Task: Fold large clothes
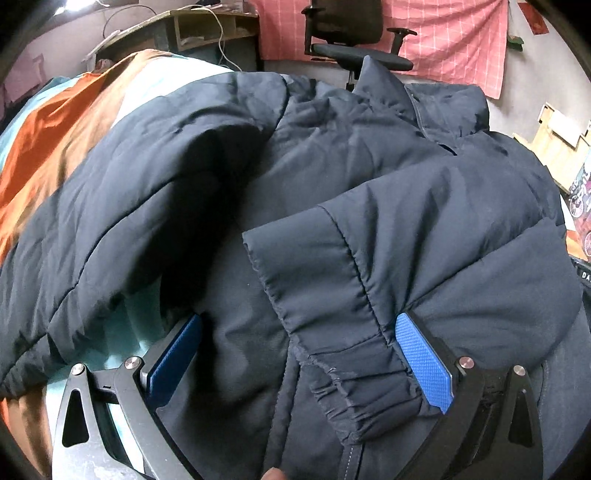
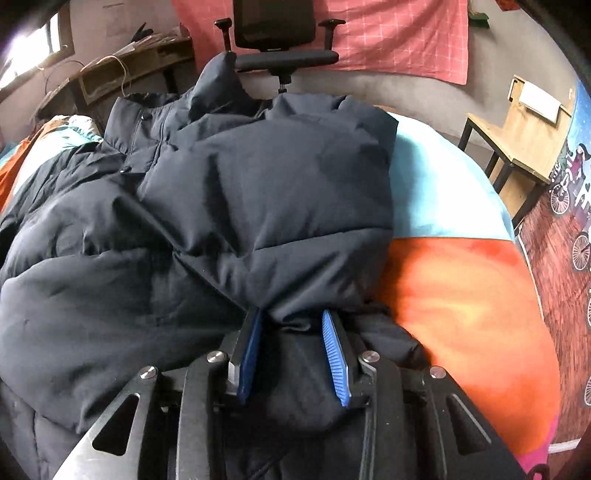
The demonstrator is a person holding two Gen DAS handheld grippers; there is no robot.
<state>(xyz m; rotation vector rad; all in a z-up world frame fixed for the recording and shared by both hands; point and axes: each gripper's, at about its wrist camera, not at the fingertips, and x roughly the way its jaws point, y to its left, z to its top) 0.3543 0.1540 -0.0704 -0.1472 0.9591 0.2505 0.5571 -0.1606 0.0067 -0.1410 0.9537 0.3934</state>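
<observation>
A bulky dark navy padded jacket (image 1: pixel 332 166) lies spread over a bed with an orange, teal and white bedspread (image 1: pixel 48 147), filling most of both wrist views. The left hand-held gripper (image 1: pixel 299 354) stands wide apart, its blue textured pads (image 1: pixel 424 362) on either side of a gathered elastic sleeve cuff (image 1: pixel 343 350); the cuff lies between the jaws, resting against the right-hand pad and clear of the left-hand one. The sleeve runs forward and to the right of this gripper, folded across the jacket's body.

The right hand-held gripper (image 2: pixel 291 354) is narrowed onto a bunched fold of the jacket (image 2: pixel 258 192), fabric pinched between its blue pads (image 2: pixel 334 358). To its right the bedspread (image 2: pixel 461 288) lies bare. Ahead of both grippers, beyond the jacket's collar, stands a black office chair (image 2: pixel 277 33) against a pink checked cloth on the wall (image 2: pixel 399 33).
</observation>
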